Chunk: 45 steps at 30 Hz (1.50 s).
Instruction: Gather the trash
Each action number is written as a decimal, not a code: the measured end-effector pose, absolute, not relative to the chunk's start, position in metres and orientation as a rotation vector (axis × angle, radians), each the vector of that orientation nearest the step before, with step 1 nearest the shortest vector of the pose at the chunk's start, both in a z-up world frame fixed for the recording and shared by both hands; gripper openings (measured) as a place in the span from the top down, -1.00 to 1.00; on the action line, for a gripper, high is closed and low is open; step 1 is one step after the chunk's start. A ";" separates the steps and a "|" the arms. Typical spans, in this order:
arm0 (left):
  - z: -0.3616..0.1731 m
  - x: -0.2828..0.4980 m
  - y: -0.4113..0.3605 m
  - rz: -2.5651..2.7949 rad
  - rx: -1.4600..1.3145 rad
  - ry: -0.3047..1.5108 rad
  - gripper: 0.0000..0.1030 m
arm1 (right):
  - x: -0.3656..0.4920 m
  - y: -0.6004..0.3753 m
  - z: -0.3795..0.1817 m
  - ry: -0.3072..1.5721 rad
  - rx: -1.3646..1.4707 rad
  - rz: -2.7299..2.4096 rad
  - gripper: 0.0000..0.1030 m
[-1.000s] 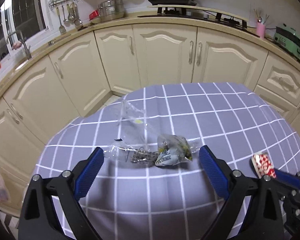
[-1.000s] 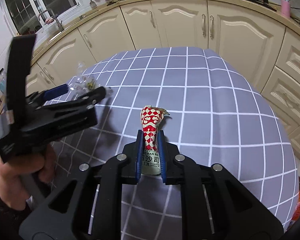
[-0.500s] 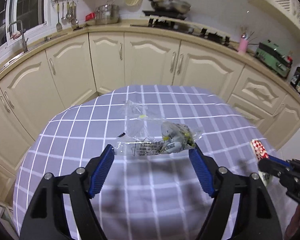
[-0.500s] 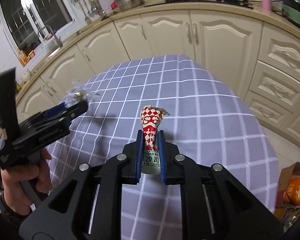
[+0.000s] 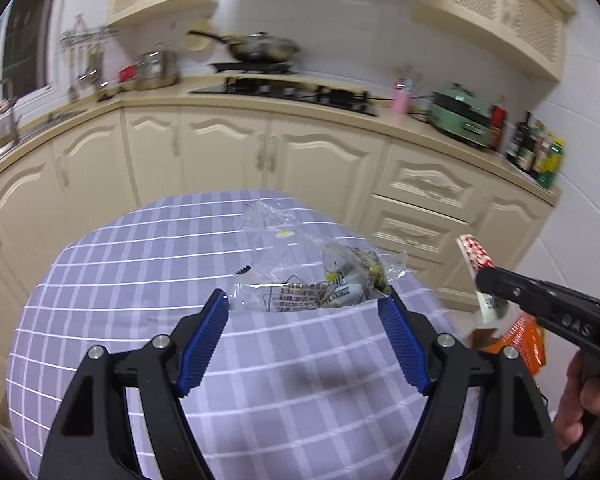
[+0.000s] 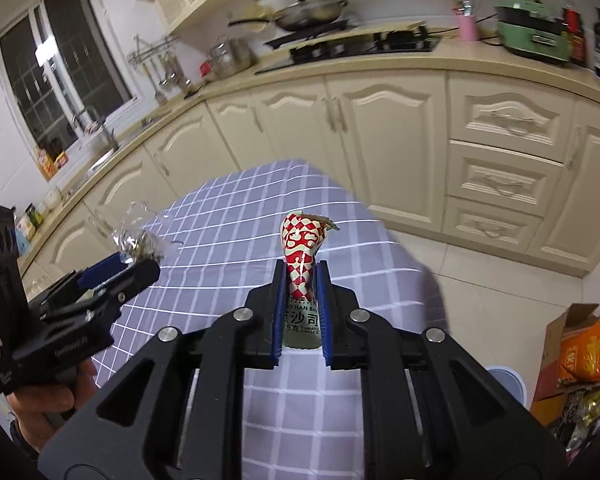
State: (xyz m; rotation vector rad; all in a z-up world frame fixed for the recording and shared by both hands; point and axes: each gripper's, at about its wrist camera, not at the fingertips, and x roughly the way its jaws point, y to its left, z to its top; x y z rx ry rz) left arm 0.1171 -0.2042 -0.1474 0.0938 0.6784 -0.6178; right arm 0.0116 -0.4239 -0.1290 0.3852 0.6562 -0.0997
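Spanning the gap between the blue ribbed pads of the left hand-held gripper (image 5: pixel 304 304), a crumpled clear plastic wrapper with black print and a yellow-green wad inside (image 5: pixel 320 280) is pinched by its two ends and hangs clear above the surface, a round table under a lilac cloth with a white grid (image 5: pixel 140 288); the jaws stand wide, set to the wrapper's width. To its right, the right hand-held gripper (image 6: pixel 301 280) is clamped tight on a red-and-white checked sauce sachet with a pale printed base (image 6: pixel 300 256), which stands upright between the narrow jaws, also off the cloth. A bare hand (image 6: pixel 56 396) grips the left tool's handle. Behind run cream kitchen cabinets (image 5: pixel 320 160), and an open cardboard box with orange packets (image 6: pixel 580 352) sits on the floor at right.
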 end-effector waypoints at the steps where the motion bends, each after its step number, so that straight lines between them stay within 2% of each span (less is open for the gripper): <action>1: -0.145 0.109 -0.212 -0.634 0.103 0.673 -0.45 | 0.003 -0.431 -0.128 0.648 0.396 -0.111 0.71; 9: -0.152 0.043 -0.296 -0.829 0.193 0.682 -0.45 | -0.083 -0.516 -0.138 0.614 0.501 -0.306 0.71; 14: -0.172 0.001 -0.352 -0.962 0.306 0.710 -0.46 | -0.134 -0.573 -0.171 0.647 0.588 -0.457 0.71; 25: -0.288 -0.064 -0.461 -1.169 0.610 0.915 -0.47 | -0.192 -0.645 -0.282 0.821 0.845 -0.571 0.71; 33: -0.362 -0.079 -0.523 -1.224 0.794 1.039 -0.48 | -0.192 -0.663 -0.322 0.877 0.931 -0.565 0.71; 37: -0.388 -0.082 -0.542 -1.215 0.894 1.076 -0.55 | -0.185 -0.670 -0.339 0.914 0.946 -0.559 0.65; 39: -0.395 -0.077 -0.547 -1.198 0.901 1.107 -0.68 | -0.186 -0.674 -0.347 0.917 0.974 -0.565 0.48; 41: -0.394 -0.070 -0.546 -1.169 0.888 1.115 -0.76 | -0.188 -0.674 -0.350 0.913 0.979 -0.588 -0.29; 43: -0.387 -0.064 -0.541 -1.159 0.862 1.110 -0.81 | -0.192 -0.675 -0.351 0.896 0.998 -0.603 -0.37; 45: -0.381 -0.063 -0.538 -1.151 0.852 1.100 -0.81 | -0.195 -0.676 -0.351 0.882 1.010 -0.623 -0.58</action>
